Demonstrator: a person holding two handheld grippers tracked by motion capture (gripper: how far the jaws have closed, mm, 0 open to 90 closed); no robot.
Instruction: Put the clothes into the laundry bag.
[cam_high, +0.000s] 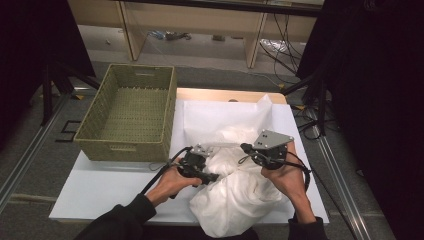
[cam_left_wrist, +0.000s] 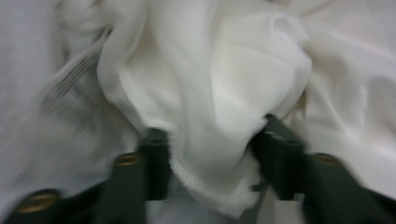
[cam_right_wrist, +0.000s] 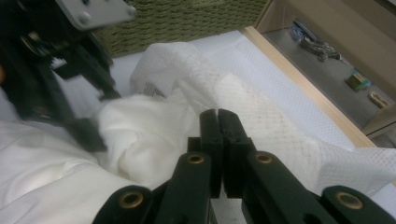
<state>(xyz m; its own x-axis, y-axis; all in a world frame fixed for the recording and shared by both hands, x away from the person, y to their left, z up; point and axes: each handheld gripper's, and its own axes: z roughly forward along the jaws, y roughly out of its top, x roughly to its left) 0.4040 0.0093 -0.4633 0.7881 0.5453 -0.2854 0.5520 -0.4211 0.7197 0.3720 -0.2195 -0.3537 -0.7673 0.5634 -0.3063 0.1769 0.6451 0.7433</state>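
white cloth (cam_high: 235, 192), green woven basket (cam_high: 131, 112)

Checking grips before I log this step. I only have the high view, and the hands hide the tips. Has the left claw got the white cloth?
Observer: Yes. In the left gripper view, a fold of the white cloth fills the left claw and touches both pads.
Operator: And the other one?
Observer: The right claw has its jaws pressed flat together. Its own view shows no cloth between them.
Operator: Any marker on the fabric?
Observer: A small printed label sits on a mesh-textured fold, beyond the right claw's tips and to their left in the right gripper view.
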